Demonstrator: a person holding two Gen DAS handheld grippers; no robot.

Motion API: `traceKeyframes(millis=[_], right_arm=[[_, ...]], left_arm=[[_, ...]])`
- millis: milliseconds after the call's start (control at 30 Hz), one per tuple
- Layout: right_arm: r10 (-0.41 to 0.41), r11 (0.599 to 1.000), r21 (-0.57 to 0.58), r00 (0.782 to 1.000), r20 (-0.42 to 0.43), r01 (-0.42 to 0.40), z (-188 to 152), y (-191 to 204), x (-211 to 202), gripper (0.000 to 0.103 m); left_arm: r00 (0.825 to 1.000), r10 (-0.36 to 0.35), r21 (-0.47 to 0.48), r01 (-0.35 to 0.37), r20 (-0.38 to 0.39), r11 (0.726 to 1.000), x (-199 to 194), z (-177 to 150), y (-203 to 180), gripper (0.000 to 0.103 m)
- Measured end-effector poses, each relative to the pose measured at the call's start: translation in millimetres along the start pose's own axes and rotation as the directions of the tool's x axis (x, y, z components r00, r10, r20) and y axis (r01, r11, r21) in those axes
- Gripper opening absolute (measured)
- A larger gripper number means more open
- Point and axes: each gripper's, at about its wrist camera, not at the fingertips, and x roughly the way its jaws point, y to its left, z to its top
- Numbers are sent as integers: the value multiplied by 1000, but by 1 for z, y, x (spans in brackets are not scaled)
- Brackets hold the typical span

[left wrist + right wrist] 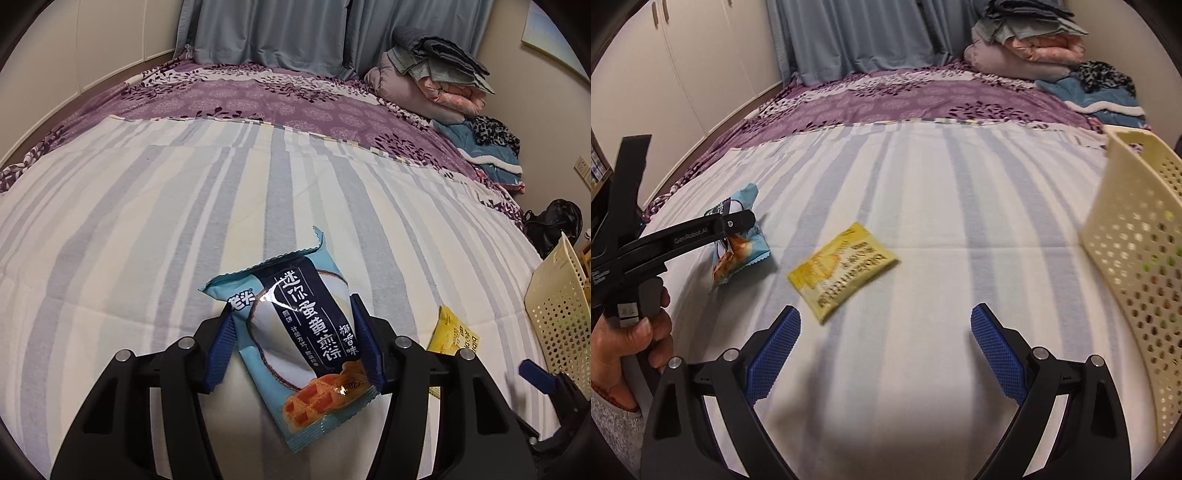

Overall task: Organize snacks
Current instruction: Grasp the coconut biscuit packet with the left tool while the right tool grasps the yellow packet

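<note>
My left gripper (295, 325) is shut on a light-blue and navy snack packet (295, 332), its blue pads pressing both sides; the packet is just above the striped bed sheet. From the right wrist view the same packet (742, 243) sits in the left gripper at the far left. A yellow snack packet (842, 269) lies flat on the sheet, ahead and left of my right gripper (886, 332), which is open and empty. It also shows in the left wrist view (452, 332), partly hidden behind the right finger. A cream perforated basket (1137, 258) stands at the right.
The striped sheet (923, 184) covers the bed; a purple floral cover (905, 99) lies beyond it. Folded blankets (1027, 40) are stacked at the far right corner. White cupboards (683, 74) line the left wall. A black bag (557, 221) sits beside the bed.
</note>
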Motion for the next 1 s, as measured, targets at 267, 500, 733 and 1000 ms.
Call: traceKeyframes(millis=[267, 500, 733, 1000], right_arm=[[29, 999, -30, 999, -33, -30, 17, 31, 34, 93], [-38, 994, -100, 999, -34, 35, 30, 49, 54, 79], [-82, 988, -130, 996, -24, 78, 35, 49, 55, 52], [-80, 990, -119, 997, -19, 78, 32, 43, 50, 48]], left_arm=[[998, -20, -18, 21, 52, 1000, -28, 4, 21, 59], [997, -32, -28, 34, 71, 999, -41, 4, 34, 59], [997, -37, -46, 40, 67, 998, -40, 3, 41, 59], [997, -44, -29, 46, 60, 999, -39, -2, 36, 59]])
